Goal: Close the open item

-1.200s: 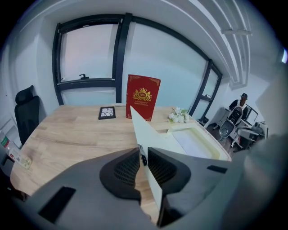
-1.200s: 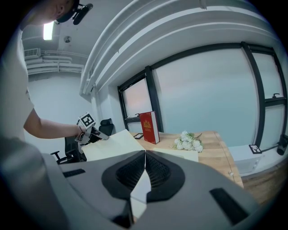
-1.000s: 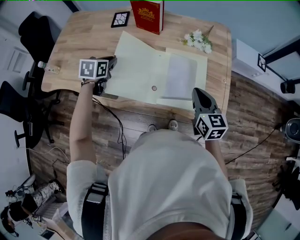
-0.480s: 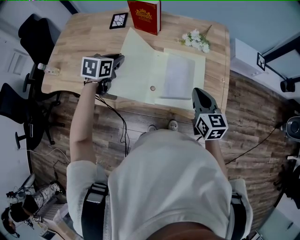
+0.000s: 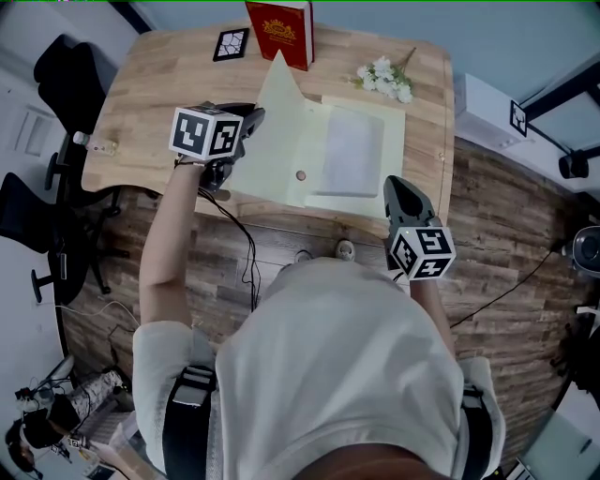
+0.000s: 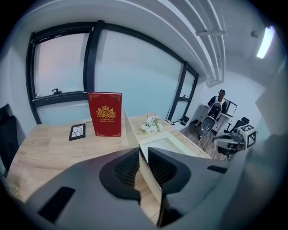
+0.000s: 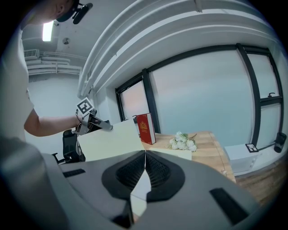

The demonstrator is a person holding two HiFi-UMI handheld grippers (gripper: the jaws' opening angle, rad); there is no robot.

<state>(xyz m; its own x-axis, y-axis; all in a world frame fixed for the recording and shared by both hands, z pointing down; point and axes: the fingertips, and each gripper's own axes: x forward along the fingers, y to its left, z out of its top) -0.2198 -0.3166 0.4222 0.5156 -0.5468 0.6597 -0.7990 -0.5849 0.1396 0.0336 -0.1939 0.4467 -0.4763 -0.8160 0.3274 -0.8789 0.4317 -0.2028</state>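
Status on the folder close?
Left gripper shut on folder cover, cover lifted steeply. Right gripper shut, beside folder corner. Nothing blocking the fold.

The red book [image 6: 105, 113] carries a gold "RW" crest above "A Treasury of World's Classics".

Pale yellow-green all over the folder [image 5: 281, 141], raised cover and flat half alike, with a greyer, paler rectangle on the flat half. Light honey wood grain on the table [image 5: 159, 94]; darker brown planks on the floor [image 5: 506, 225]. Deep red on the book [image 5: 279, 28], with a gold crest and gold lettering on the front (too small to read). White blooms with a hint of green on the flowers [image 5: 382, 79]. Black frame round a pale, crack-lined pattern on the small tile [image 5: 230, 44]. Dark grey on the left hand-held gripper [image 5: 251, 120] and the right hand-held gripper [image 5: 397, 185], each with a white cube of black square markers. White on the shirt [image 5: 337, 375]; black on the chair [image 5: 70, 66].
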